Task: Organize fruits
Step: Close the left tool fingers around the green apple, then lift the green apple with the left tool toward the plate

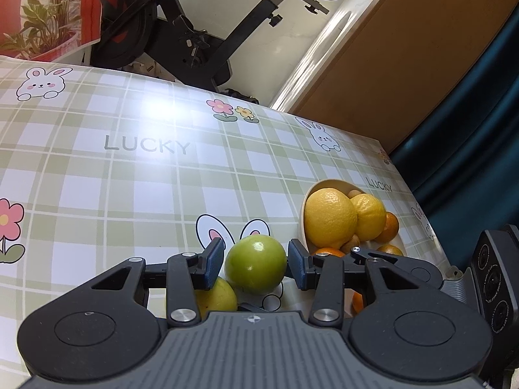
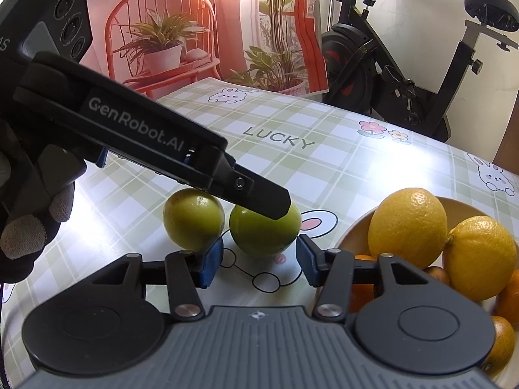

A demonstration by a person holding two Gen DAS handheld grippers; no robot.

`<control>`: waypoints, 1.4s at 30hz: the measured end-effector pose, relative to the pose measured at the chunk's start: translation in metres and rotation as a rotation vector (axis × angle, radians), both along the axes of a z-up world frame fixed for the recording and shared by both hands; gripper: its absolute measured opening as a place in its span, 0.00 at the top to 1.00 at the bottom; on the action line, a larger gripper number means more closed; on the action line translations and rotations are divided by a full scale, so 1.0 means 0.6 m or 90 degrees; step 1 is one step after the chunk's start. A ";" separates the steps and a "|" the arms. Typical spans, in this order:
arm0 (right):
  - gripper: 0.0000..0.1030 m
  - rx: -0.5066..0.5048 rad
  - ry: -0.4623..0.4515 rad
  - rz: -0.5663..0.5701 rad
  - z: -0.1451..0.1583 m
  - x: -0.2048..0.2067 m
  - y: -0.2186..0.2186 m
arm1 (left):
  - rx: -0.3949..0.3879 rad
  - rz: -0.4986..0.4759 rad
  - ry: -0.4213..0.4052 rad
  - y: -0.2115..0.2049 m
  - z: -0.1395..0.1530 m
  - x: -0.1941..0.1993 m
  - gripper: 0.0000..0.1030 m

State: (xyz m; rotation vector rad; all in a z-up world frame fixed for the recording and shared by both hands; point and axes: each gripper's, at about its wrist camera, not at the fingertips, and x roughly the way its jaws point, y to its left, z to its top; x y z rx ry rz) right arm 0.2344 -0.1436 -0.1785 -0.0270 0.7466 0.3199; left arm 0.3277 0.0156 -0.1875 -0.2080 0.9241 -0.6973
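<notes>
Two lemons [image 2: 408, 227] already lay in the bowl [image 1: 303, 214], while two green fruits [image 1: 256, 264] remained on the table [image 1: 129, 178], one between the left claw's [image 1: 256, 267] slightly parted, not pressing pads, and the right claw [image 2: 259, 261] stood empty.

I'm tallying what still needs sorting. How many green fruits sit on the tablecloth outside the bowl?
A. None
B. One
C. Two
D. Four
C: the right wrist view shows two, a left green fruit and a right green fruit, side by side on the tablecloth, left of the bowl that holds the lemons and oranges.
</notes>
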 end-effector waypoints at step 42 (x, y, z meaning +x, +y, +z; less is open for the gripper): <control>0.53 0.092 -0.053 -0.101 0.041 -0.058 -0.025 | 0.070 -0.064 -0.091 -0.051 0.046 -0.091 0.57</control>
